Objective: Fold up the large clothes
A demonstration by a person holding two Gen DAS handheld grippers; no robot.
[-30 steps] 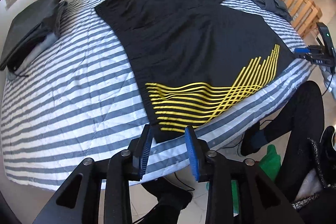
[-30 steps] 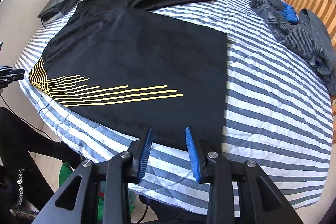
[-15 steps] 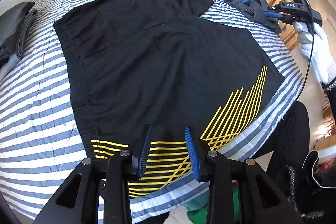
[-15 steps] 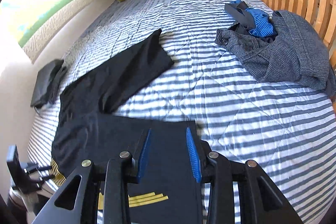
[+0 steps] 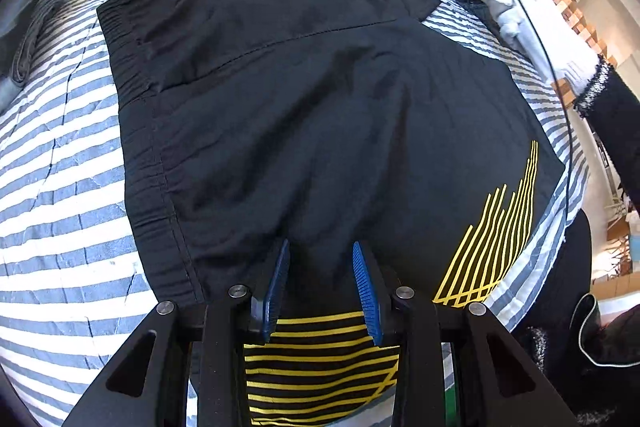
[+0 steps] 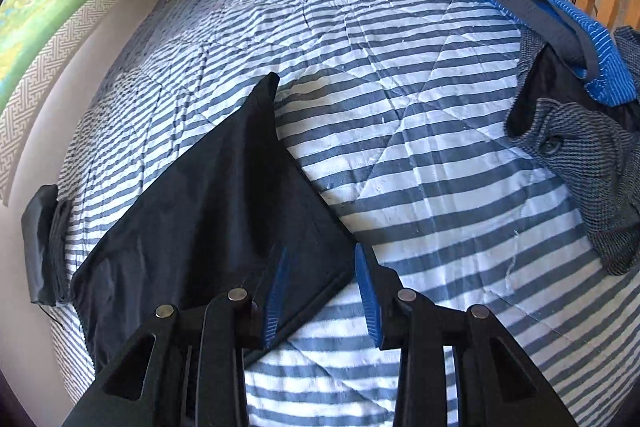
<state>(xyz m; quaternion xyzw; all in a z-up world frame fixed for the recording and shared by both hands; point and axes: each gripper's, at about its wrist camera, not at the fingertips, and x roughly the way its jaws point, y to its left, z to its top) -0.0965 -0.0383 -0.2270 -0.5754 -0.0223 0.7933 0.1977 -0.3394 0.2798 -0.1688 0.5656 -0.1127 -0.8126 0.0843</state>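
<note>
**Both tongs have swung in over the black trousers**

Since a second ago the left tongs (image 5: 320, 279) have moved from the bed's edge to above the black trousers (image 5: 320, 107), and the right tongs (image 6: 320, 287) have swept from the hem side to the far leg's end. Both sit partly open, gripping nothing. The trousers lie flat on the striped bed (image 6: 400, 107), filling the left view's centre; their yellow-lined hem at 6 o'clock is partly hidden behind the left tongs. In the right view only one leg shows, running from 9 o'clock toward the centre. At 3 o'clock a grey and blue clothes heap (image 6: 580, 107) is cut off.
</note>
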